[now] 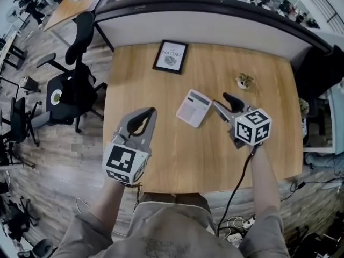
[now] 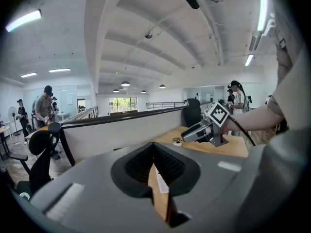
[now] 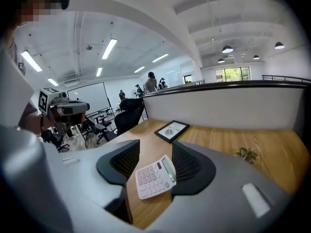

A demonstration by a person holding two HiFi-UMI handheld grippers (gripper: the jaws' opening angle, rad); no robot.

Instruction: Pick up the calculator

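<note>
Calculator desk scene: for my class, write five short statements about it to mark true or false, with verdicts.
1. The calculator lies flat on the wooden table. True.
2. The right gripper has its tongs clamped on the calculator. False: the tongs stand apart and the calculator lies untouched on the table ahead of them.
3. A framed picture is on the table beyond the calculator. True.
4. The small plant sits to the left of the calculator. False: it is to the right.
5. The left gripper has its tongs together, holding nothing. True.
</note>
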